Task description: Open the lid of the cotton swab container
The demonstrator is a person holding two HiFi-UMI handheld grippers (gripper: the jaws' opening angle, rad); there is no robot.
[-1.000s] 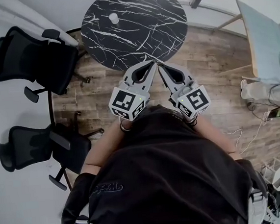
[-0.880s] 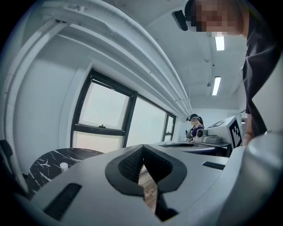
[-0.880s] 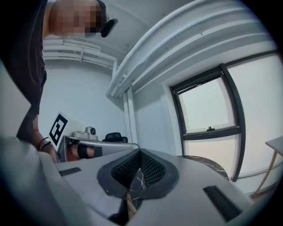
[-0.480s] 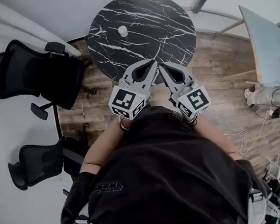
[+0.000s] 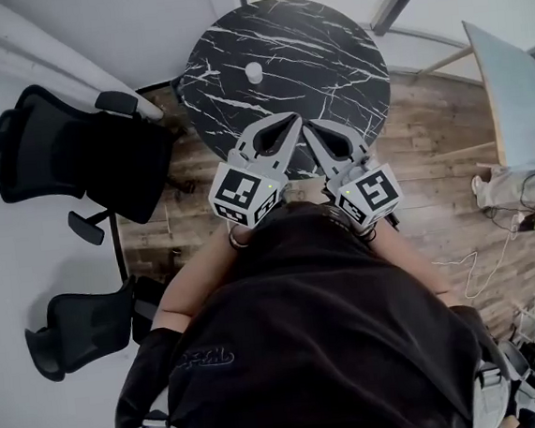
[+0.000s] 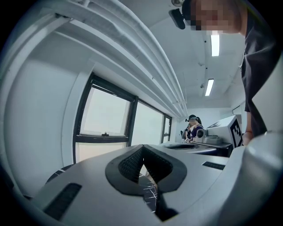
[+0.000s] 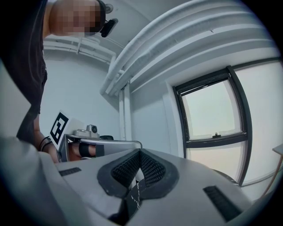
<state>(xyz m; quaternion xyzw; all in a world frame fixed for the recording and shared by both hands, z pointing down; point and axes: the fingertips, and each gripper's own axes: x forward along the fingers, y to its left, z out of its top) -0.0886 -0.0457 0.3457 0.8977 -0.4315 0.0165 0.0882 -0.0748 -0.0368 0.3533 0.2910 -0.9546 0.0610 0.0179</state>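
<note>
A small white cotton swab container [image 5: 254, 71] stands on the round black marble table [image 5: 327, 52], toward its far middle. My left gripper [image 5: 293, 118] and right gripper [image 5: 304, 126] are held side by side in front of my chest, over the table's near edge. Both are shut with nothing between the jaws, tips almost meeting each other. The container is well beyond them. In the left gripper view my left gripper [image 6: 142, 148] points up at a window; in the right gripper view my right gripper [image 7: 140, 151] does the same. Neither of those views shows the container.
Two black office chairs [image 5: 83, 151] [image 5: 86, 329] stand at the left on the wooden floor [image 5: 432, 164]. A light desk [image 5: 519, 90] and cables sit at the right. Another person [image 6: 193, 128] sits far off in the left gripper view.
The table and container have slid closer and lower in the head view as I stepped toward them. Both grippers stay shut and held the same way.
</note>
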